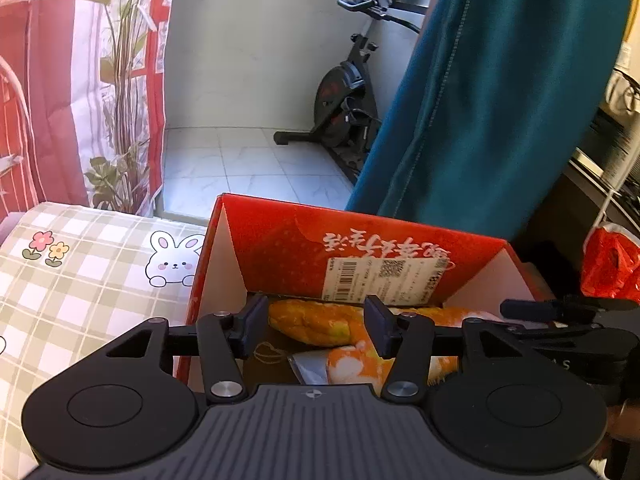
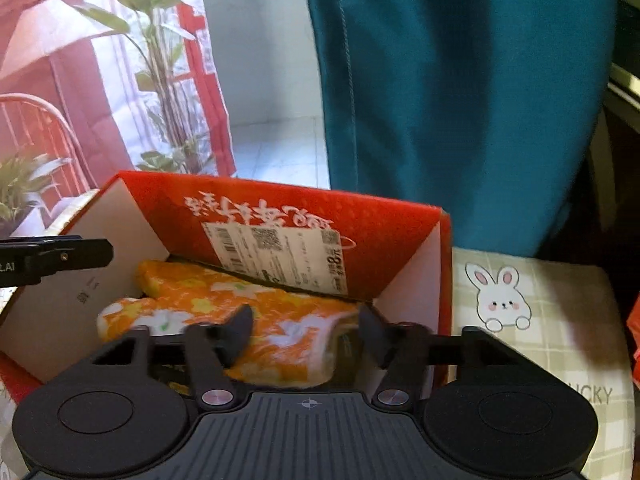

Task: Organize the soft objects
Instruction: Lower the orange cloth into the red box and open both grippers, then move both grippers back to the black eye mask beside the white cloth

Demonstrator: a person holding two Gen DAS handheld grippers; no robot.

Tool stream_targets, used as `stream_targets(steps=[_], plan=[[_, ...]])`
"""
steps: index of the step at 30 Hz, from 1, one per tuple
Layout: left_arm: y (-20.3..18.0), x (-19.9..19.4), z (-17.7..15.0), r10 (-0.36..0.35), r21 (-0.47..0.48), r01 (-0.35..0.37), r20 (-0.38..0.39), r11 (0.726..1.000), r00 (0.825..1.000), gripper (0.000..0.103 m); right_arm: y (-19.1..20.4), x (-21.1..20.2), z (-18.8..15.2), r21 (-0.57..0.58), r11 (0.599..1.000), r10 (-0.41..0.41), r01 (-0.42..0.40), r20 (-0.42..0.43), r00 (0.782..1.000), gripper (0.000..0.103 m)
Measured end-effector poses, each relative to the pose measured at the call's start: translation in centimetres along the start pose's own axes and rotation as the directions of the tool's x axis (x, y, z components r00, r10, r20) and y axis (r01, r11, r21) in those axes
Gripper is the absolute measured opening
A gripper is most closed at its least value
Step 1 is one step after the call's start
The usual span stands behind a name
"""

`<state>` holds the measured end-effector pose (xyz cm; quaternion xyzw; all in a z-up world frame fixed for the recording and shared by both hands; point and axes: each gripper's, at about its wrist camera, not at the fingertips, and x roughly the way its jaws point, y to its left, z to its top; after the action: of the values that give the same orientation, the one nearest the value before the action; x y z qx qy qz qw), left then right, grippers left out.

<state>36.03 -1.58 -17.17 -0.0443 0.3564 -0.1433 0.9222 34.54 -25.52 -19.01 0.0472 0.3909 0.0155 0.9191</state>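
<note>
Sunlight is falling across a green-and-cream checked tablecloth printed with white rabbits [image 1: 72, 280], which is covering the work surface. Going left to right: a red-and-white striped curtain [image 1: 52, 120] and a leafy green potted plant [image 1: 116, 120] are standing at the left, a black exercise bike [image 1: 344, 108] is sitting on pale floor tiles beyond, and a teal fabric curtain [image 1: 500, 100] is hanging at the right.

An open red cardboard box with a white shipping label [image 2: 280, 216] is resting on the cloth. An orange flower-patterned soft cloth [image 2: 256, 312] is lying bunched inside it, so that item appears to be stowed. No other soft object is showing on the visible cloth; whether more are waiting out of frame cannot be told.

Left gripper [image 1: 316, 326] is hovering over the box's left part, jaws spread wide, holding nothing. Right gripper [image 2: 306, 334] is hovering over the cloth, jaws likewise wide apart and empty; whether either fingertip is brushing the fabric cannot be told.
</note>
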Motion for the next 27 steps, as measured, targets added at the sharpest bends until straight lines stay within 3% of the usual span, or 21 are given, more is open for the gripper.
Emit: stream_targets(steps=[13, 27], plan=[[-2.0, -7.0, -2.8, 0.009, 0.07, -0.011, 0.03, 0.998, 1.0, 0.055, 1.7, -7.7, -2.6, -0.082, 0.997, 0.009, 0.0, 0.117, 0.993, 0.057], [-2.5, -13.9, -12.0, 0.033, 0.068, -0.031, -0.04, 0.997, 0.999, 0.055, 4.7, -15.9, -10.4, -0.116, 0.989, 0.112, -0.09, 0.2, 0.973, 0.056]])
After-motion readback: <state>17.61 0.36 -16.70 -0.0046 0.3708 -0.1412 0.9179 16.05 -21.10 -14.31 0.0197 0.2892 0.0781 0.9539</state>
